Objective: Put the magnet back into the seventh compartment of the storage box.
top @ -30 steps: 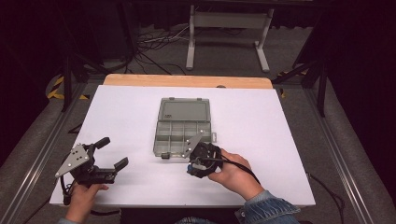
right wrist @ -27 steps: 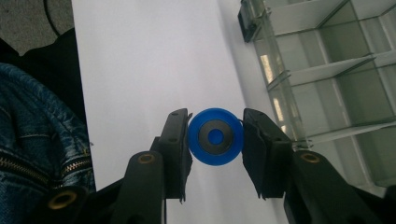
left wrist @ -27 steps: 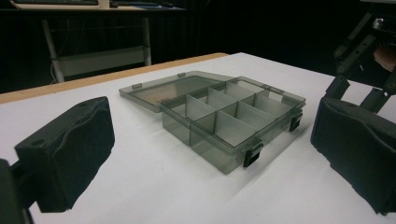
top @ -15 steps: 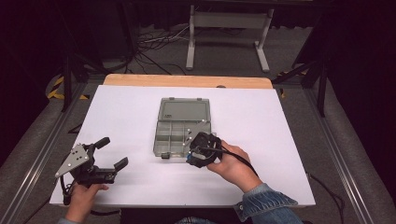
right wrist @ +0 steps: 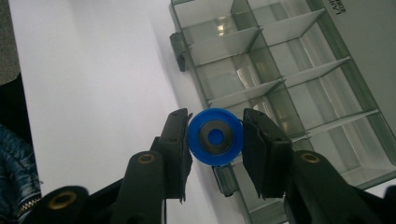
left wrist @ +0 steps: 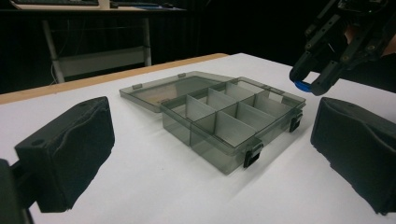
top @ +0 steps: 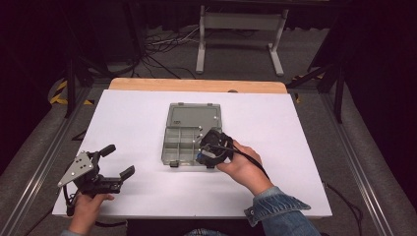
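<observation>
The right gripper (right wrist: 215,140) clamps a round blue plastic disc (right wrist: 215,136), flat face toward its camera, above the near edge of the open smoky-grey compartment box (top: 189,135), which runs lengthwise away from the person. Left gripper (top: 116,162) gapes wide, empty, left of the box.

Your left hand (top: 87,206) comes in at the bottom left and holds the left tool (top: 118,162) low, near the front left corner of the table (top: 137,118). Its jaws stand wide apart with nothing between them. Your right forearm, in a denim sleeve (top: 278,206), reaches in from the bottom right. Your right hand (top: 243,169) tilts the right tool (top: 210,147) forward and down, its jaws closed on a small blue disc (right wrist: 215,136) pinched between the two pads (right wrist: 176,140).
</observation>
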`<state>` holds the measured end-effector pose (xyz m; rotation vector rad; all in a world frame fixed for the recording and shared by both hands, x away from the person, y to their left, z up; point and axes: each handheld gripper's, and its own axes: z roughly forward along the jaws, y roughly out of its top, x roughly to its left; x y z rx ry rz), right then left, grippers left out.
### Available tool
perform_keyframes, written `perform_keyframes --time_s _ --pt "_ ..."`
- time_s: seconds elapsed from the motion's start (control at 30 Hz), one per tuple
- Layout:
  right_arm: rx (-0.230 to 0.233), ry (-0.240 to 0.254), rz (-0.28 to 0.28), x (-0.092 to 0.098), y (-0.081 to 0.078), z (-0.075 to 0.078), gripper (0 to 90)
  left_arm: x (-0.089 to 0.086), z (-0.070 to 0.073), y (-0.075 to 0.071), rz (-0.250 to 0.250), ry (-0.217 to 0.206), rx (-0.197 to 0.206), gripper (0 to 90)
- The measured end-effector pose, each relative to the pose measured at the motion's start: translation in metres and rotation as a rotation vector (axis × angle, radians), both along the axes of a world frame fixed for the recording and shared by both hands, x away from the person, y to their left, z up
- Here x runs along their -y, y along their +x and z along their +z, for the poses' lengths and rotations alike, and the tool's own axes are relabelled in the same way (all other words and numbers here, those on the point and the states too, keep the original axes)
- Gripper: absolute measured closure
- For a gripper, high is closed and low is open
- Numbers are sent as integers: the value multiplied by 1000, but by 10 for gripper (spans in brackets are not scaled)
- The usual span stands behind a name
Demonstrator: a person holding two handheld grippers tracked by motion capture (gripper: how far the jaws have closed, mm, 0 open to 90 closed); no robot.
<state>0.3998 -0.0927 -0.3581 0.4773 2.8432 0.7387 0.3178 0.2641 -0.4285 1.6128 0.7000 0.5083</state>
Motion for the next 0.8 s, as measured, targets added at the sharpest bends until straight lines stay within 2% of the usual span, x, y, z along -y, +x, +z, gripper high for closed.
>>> perform_keyframes --time_s 0.43,0.8 --pt "7 -2 -57 -2 20 1 625 0 0 0 0 1 0 4" --pt "-3 -3 -110 1 38 -5 625 0 0 0 -3 4 -4 4"
